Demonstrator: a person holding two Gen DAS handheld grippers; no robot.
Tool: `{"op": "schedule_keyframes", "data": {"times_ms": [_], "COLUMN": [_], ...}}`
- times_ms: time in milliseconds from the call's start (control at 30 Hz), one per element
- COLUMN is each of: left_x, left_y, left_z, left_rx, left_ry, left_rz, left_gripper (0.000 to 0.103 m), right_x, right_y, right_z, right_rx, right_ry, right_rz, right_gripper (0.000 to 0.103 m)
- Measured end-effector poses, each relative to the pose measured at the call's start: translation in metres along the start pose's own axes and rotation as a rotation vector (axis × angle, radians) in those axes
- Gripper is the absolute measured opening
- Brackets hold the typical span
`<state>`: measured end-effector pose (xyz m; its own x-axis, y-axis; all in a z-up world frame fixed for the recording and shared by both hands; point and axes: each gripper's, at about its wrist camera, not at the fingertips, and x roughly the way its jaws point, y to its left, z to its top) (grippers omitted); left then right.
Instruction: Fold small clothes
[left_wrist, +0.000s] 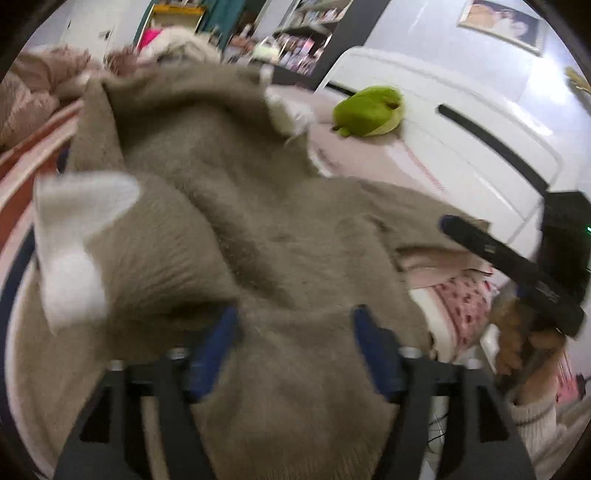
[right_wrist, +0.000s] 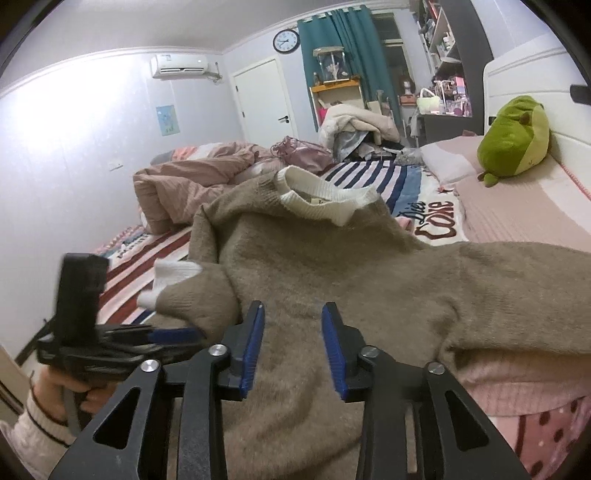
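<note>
A small taupe knit sweater (left_wrist: 229, 229) with white collar and white cuffs lies spread on the bed; it fills the right wrist view too (right_wrist: 332, 266). One sleeve with a white cuff (left_wrist: 74, 236) is folded over its body. My left gripper (left_wrist: 295, 325) is open, its blue pads apart just over the sweater's lower part. My right gripper (right_wrist: 291, 325) is open over the sweater's hem, with nothing between its pads. The right gripper also shows at the right of the left wrist view (left_wrist: 517, 258), and the left gripper at the lower left of the right wrist view (right_wrist: 122, 339).
A green plush toy (right_wrist: 513, 136) sits by the white headboard (left_wrist: 461, 122). A pink dotted garment (right_wrist: 535, 417) lies under the sweater's right edge. Rumpled pink bedding (right_wrist: 192, 177) and a clothes pile (right_wrist: 354, 125) lie at the far side of the striped blanket (right_wrist: 369, 173).
</note>
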<state>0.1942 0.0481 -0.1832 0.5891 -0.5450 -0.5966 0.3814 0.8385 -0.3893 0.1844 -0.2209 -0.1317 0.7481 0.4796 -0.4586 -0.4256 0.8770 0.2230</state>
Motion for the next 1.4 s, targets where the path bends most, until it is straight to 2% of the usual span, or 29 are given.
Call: {"op": "schedule_keyframes", "data": {"times_ms": [100,133,167,233,300,400,500,567,600,633,700,800,867,900,933,1000,1133,1267,1300,1400], "left_x": [-0.044,-0.060,-0.074,-0.101,-0.127,-0.151,-0.170,-0.177,-0.181,-0.180,-0.183,-0.187,-0.185,-0.183,-0.181,-0.178,-0.170,-0.157,-0.150,-0.133], "left_y": [0.001,0.009,0.014,0.025,0.036,0.055,0.074,0.082,0.086,0.087,0.090,0.088,0.087,0.087,0.085,0.081,0.074,0.072,0.072,0.072], "left_z": [-0.008,-0.012,-0.015,-0.022,-0.028,-0.037,-0.050,-0.057,-0.060,-0.063,-0.065,-0.068,-0.067,-0.066,-0.064,-0.062,-0.057,-0.053,-0.053,-0.054], "left_rx": [-0.002,-0.022,-0.041,-0.074,-0.093,-0.118,-0.179,-0.208,-0.221,-0.225,-0.230,-0.232,-0.233,-0.230,-0.228,-0.218,-0.192,-0.186,-0.186,-0.187], "left_ry": [-0.072,-0.102,-0.131,-0.194,-0.246,-0.278,-0.304,-0.315,-0.318,-0.320,-0.324,-0.330,-0.324,-0.320,-0.317,-0.315,-0.310,-0.289,-0.274,-0.232], "left_rz": [0.040,0.074,0.115,0.221,0.321,0.415,0.438,0.439,0.444,0.448,0.453,0.448,0.441,0.436,0.434,0.426,0.410,0.390,0.385,0.390], "left_gripper": [0.071,0.071,0.072,0.072,0.074,0.075,0.075,0.076,0.076,0.076,0.077,0.079,0.079,0.079,0.079,0.079,0.079,0.079,0.079,0.079], "right_x": [-0.003,0.000,0.004,0.019,0.040,0.081,0.124,0.159,0.170,0.188,0.217,0.228,0.227,0.223,0.220,0.211,0.154,0.079,0.071,0.032], "right_y": [0.009,0.017,0.026,0.052,0.083,0.134,0.175,0.198,0.206,0.212,0.216,0.219,0.218,0.218,0.210,0.201,0.176,0.122,0.117,0.065], "right_z": [0.003,0.005,0.007,0.012,0.016,0.013,-0.001,-0.017,-0.025,-0.033,-0.045,-0.052,-0.052,-0.050,-0.043,-0.033,-0.008,0.003,0.005,-0.003], "right_rx": [-0.020,-0.036,-0.055,-0.122,-0.210,-0.370,-0.458,-0.495,-0.509,-0.529,-0.577,-0.656,-0.663,-0.662,-0.634,-0.555,-0.435,-0.315,-0.289,-0.149], "right_ry": [0.004,0.008,0.015,0.036,0.068,0.138,0.232,0.333,0.363,0.397,0.422,0.385,0.372,0.353,0.341,0.322,0.154,0.040,0.031,0.026], "right_rz": [0.016,0.030,0.049,0.100,0.147,0.212,0.287,0.343,0.332,0.283,0.143,0.054,0.025,-0.006,-0.011,0.007,0.052,-0.005,-0.021,-0.083], "right_gripper": [0.034,0.036,0.039,0.053,0.059,0.064,0.065,0.068,0.070,0.071,0.072,0.073,0.055,0.024,0.003,0.004,0.004,0.003,0.003,0.002]}}
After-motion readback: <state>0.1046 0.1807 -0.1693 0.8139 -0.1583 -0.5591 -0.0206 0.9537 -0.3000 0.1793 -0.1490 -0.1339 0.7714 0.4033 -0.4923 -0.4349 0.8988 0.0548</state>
